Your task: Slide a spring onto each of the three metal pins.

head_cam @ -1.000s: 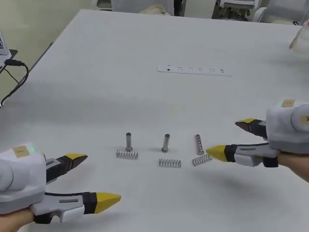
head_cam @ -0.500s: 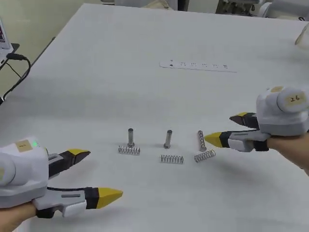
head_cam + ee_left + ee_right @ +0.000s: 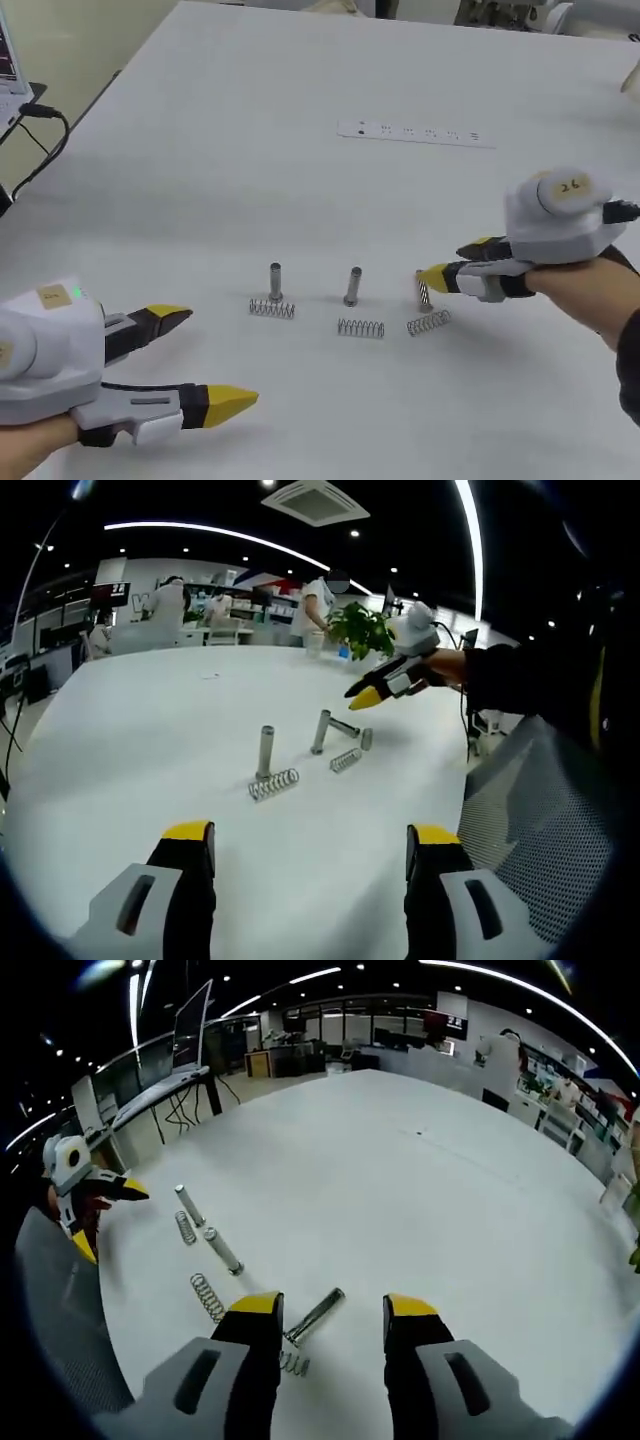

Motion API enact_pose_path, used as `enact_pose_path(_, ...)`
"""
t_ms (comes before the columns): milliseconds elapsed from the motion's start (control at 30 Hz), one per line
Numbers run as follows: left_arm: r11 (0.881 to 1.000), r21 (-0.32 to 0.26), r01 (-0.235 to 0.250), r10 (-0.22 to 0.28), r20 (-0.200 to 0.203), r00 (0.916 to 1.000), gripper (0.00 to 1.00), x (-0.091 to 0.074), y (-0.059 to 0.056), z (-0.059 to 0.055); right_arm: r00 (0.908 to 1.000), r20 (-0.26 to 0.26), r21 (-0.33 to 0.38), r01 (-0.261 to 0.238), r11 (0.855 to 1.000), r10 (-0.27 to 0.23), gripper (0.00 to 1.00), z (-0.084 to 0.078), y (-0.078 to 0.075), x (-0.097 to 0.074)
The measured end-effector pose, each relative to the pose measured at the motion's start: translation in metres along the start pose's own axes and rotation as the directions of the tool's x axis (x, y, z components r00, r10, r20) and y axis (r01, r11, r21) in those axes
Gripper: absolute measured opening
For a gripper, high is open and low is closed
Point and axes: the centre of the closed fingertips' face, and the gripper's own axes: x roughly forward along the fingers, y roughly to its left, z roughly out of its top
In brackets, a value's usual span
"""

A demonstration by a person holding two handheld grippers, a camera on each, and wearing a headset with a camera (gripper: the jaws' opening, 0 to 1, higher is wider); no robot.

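Presently no spring sits on any pin, so I judge the task at its start.

Nearest: left gripper hovers low over the white table, jaws spread wide with nothing between them.

Next row out: three springs lie on their sides, namely left spring, middle spring and right spring. Each is just in front of its pin.

Behind them: left pin and middle pin stand upright. Right pin lies between the parted jaws in the right gripper view. In the left gripper view it looks well off vertical. Tipped or only leaning: cannot tell. Contact with a jaw tip: cannot tell.

Right gripper: jaws apart, grasping nothing, tips right at the right pin and just above the right spring.

Far: power strip, well apart from the work.

Risks, as I judge them:
- A small free-standing pin will topple or roll if a jaw tip brushes it on the way in.
- Closing off-centre would pinch the pin askew and make it hard to line up with the spring bore.
- A hard squeeze on a thin spring could deform it or make it shoot out sideways.
- The right spring could be nudged out of line by the lower jaw.
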Motion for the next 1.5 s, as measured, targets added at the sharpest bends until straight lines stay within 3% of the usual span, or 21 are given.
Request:
enact_pose_path(667,1.000,-0.006,0.011,-0.011,0.013,0.9999,0.73,0.001,-0.001,0.002,0.9908,-0.134,0.051,0.025,0.998,-0.018,0.19,-0.016,0.003,0.022)
enact_pose_path(1500,1.000,-0.011,0.021,-0.021,0.016,0.9997,0.71,0.002,-0.002,0.002,0.9761,-0.215,0.111,0.055,0.992,-0.030,0.11,-0.021,0.007,0.038)
